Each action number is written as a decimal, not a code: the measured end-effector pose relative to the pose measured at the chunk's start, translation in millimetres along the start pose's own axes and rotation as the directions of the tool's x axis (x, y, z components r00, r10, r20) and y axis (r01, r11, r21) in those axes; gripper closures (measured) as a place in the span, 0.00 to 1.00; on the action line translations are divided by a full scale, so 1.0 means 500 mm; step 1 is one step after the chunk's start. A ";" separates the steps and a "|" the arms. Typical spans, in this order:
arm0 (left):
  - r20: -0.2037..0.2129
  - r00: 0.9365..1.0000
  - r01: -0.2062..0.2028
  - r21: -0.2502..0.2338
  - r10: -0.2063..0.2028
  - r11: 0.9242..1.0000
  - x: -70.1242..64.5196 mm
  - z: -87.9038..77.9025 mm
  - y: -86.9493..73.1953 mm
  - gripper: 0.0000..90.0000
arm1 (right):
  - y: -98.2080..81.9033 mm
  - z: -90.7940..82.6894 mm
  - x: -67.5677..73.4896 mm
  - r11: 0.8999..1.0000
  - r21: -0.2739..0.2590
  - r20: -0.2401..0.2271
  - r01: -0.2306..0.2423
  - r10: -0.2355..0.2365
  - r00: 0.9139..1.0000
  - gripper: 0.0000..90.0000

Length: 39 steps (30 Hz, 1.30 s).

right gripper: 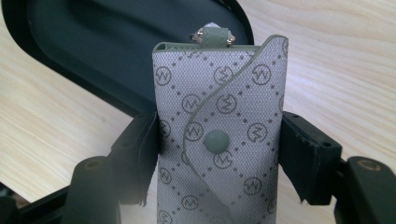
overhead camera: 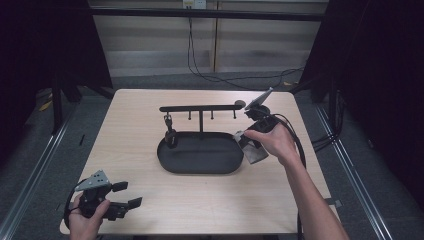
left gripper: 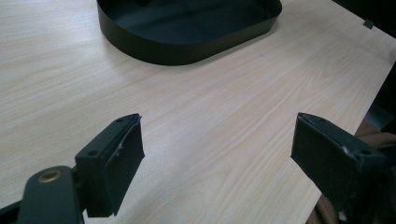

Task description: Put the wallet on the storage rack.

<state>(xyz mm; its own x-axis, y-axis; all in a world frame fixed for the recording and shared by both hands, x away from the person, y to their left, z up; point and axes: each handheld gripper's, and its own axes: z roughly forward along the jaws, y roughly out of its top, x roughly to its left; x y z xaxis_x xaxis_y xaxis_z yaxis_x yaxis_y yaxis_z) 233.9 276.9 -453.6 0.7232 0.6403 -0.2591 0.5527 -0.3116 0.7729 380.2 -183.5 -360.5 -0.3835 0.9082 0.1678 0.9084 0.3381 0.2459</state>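
One small grey key pouch (right gripper: 219, 140) sits clamped across its width in the right claw (right gripper: 219, 144), held just above the right end of the black tray (overhead camera: 200, 162) below the hook rack (overhead camera: 200, 108). It looks light and soft, its fabric likely to buckle under hard squeezing; gripping the middle near the snap seems safest. Nothing sits between the wide-open jaws of the left claw (left gripper: 217, 154), low over the tabletop (left gripper: 224, 93).

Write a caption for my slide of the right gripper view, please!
The right claw squeezes a grey patterned pouch with a snap button, over the edge of a black tray.
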 end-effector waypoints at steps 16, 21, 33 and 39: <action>0.001 1.000 -0.001 0.004 0.001 1.000 0.000 0.001 0.000 0.19 | 0.015 0.051 -0.014 0.984 -0.102 -0.120 -0.146 0.133 0.984 0.37; -0.001 1.000 0.000 0.005 0.001 1.000 0.000 0.001 -0.001 0.19 | 0.018 0.068 -0.014 0.978 -0.124 -0.150 -0.166 0.147 0.978 0.37; 0.000 1.000 0.001 0.005 -0.001 1.000 0.000 0.002 -0.001 0.19 | 0.009 0.138 -0.024 0.949 -0.168 -0.224 -0.266 0.226 0.948 0.37; 0.003 1.000 0.000 0.005 0.000 1.000 0.000 0.002 -0.001 0.19 | 0.008 0.163 -0.017 0.948 -0.172 -0.235 -0.267 0.224 0.946 0.37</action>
<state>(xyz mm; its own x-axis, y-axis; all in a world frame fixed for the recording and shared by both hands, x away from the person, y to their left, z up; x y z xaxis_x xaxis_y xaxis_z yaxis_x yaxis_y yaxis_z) 234.0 276.4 -454.4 0.7245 0.6379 -0.2612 0.5548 -0.3146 0.7702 400.9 -169.8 -438.8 -0.1986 0.8769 0.4378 0.9350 0.0355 0.3530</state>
